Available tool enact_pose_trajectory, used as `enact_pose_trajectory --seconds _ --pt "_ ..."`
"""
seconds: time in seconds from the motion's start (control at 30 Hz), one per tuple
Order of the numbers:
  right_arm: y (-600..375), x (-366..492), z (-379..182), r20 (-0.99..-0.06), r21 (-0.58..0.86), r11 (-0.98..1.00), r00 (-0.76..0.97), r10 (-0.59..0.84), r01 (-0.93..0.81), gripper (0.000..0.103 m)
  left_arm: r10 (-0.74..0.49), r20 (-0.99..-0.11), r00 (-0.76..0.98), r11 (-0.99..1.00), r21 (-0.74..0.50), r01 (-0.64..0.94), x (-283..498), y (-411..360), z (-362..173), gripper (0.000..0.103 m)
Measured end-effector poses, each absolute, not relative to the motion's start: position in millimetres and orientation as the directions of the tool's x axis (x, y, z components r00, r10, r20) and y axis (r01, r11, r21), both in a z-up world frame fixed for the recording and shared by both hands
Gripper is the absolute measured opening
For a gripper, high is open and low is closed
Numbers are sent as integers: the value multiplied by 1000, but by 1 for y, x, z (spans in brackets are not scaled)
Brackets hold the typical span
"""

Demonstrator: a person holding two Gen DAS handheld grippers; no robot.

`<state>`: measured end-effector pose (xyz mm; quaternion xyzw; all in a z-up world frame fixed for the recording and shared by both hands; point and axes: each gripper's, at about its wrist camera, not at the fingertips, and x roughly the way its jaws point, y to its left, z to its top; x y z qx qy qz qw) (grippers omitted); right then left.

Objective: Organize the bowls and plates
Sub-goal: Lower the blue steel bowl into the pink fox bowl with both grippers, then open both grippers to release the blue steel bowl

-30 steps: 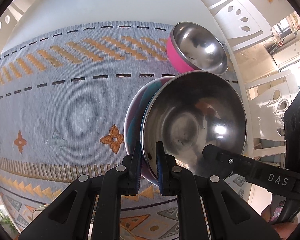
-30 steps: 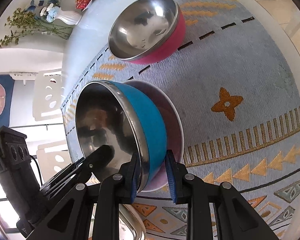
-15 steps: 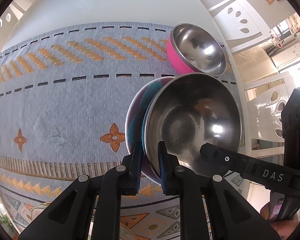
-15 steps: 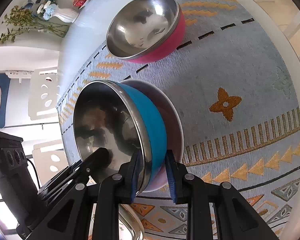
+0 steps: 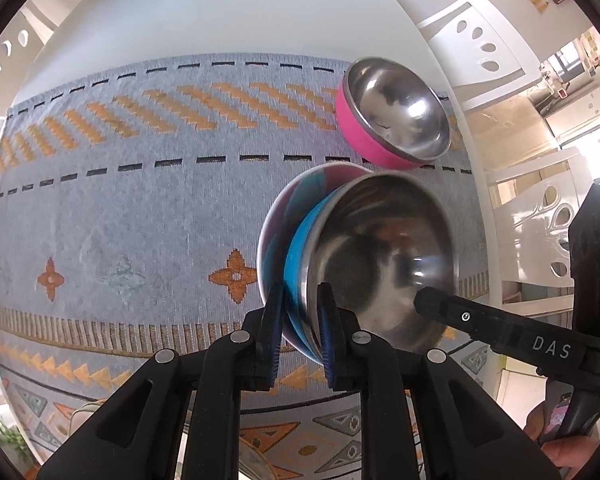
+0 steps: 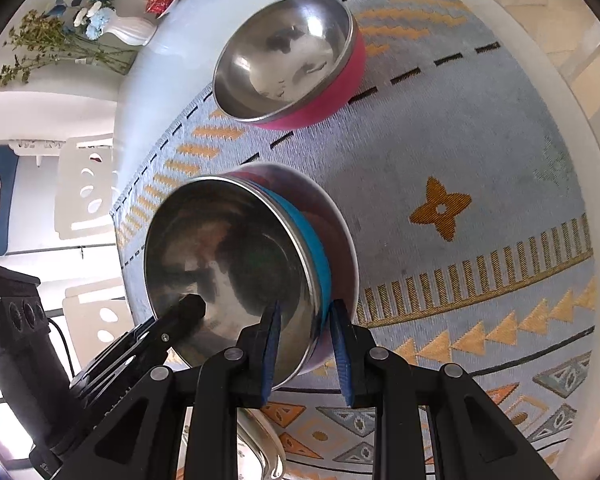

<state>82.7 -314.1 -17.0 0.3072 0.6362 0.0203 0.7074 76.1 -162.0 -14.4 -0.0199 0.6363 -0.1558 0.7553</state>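
You've got the blue bowl [image 5: 300, 264], low in both frames, pinched at opposite rims by the left gripper [image 5: 300, 328] and the right gripper [image 6: 304, 344]; its steel looks slick, rigid and light, so I'd keep to the rim.

blue bowl [image 5: 298, 258], pink bowl [image 5: 354, 120].

On the tabletop [image 5: 220, 8] lies a patterned mat [image 5: 140, 200]. A bowl [image 5: 380, 256] sits tilted inside a plate [image 5: 272, 240] on the mat. A second bowl [image 5: 396, 116] stands just beyond, at one o'clock. A vase [image 6: 132, 30] stands off the mat at eleven o'clock.
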Motion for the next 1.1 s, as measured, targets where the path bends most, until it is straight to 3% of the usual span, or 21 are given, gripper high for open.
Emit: enact_pose_trajectory --seconds 0.67,1.1 --pt "-321 71 -7 -884 468 808 206 420 358 25 -255 -955 149 952 -222 210 78 -160 -8 15" --pt "-362 90 21 -854 512 784 305 421 351 25 -306 -933 191 937 -260 232 131 -171 11 15"
